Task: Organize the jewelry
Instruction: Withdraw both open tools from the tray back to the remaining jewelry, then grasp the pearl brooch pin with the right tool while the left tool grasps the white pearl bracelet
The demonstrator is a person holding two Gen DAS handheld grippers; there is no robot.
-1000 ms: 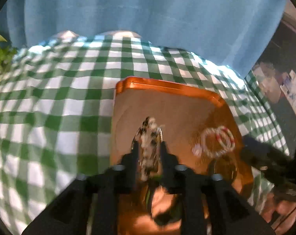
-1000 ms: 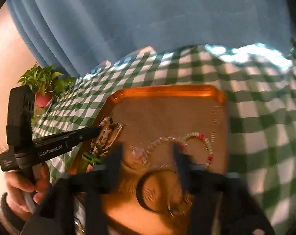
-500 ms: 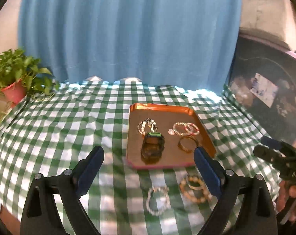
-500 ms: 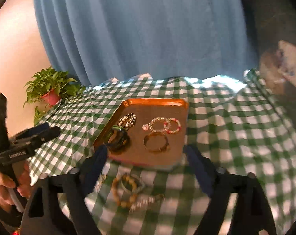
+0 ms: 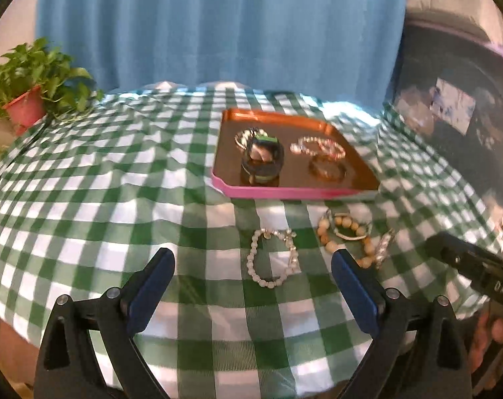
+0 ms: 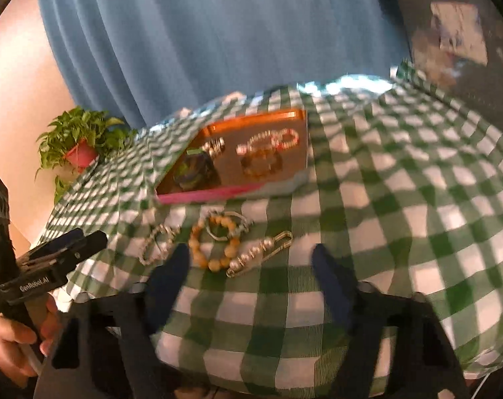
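I find both grippers drawn back from the tray since a second ago. The left gripper, then clamped on a beaded bracelet, now stands wide and empty; that bracelet lies in the tray. The right gripper is closing with nothing between its jaws. A pearl bracelet and wooden beads lie on the bench, before the tray.
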